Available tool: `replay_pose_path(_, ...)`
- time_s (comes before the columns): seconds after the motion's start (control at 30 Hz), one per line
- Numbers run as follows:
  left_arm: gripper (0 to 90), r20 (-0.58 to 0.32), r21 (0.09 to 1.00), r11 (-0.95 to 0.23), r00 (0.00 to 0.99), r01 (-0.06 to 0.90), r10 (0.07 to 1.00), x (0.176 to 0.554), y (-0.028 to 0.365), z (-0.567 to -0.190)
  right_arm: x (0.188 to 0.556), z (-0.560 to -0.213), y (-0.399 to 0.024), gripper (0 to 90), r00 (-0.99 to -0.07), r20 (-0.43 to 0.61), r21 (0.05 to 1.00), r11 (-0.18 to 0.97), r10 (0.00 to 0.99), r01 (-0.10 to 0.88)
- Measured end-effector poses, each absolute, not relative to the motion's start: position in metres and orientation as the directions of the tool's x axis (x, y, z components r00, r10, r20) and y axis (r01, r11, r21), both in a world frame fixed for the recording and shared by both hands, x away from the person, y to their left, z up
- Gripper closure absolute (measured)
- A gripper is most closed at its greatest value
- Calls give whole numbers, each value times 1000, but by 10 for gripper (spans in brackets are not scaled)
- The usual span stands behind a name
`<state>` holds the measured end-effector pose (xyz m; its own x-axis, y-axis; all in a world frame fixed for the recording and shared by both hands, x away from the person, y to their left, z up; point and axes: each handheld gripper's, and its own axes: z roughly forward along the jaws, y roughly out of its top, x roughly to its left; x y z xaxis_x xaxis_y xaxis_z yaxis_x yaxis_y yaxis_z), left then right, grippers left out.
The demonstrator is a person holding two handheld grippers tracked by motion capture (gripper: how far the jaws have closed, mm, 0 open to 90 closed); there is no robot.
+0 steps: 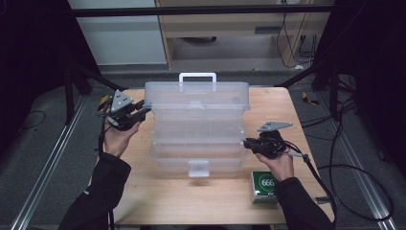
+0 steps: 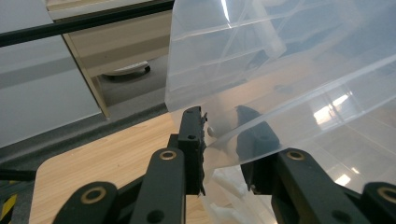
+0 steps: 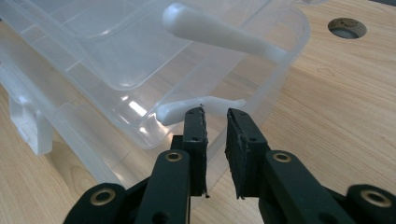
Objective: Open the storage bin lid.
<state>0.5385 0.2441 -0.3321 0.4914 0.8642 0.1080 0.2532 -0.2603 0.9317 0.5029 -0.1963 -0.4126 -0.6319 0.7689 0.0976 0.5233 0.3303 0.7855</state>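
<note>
My wooden table (image 1: 191,201) stands on grey carpet (image 1: 38,143). Beyond it I see a pale wooden cabinet (image 1: 230,28), black frame bars (image 1: 201,10) and floor cables (image 1: 354,167).

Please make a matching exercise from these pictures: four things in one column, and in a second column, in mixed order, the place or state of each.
Things:
1. left tool
2. right tool
3. green box
4. white handle

Places or states:
A. lies on the table near the person's right sleeve
B. clamps the edge of the clear lid
C. stands on top of the plastic box, at its far side
D. a narrow gap between its jaws, at the box's right side

Pairs: 1-B, 2-D, 3-A, 4-C
</note>
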Motion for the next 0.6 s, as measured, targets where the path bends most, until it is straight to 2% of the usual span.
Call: replay_pose_path(0.6, 740, 92, 936, -230, 447, 265, 890, 564, 239, -318, 503, -412, -196, 781, -634, 88, 784, 339, 768, 520)
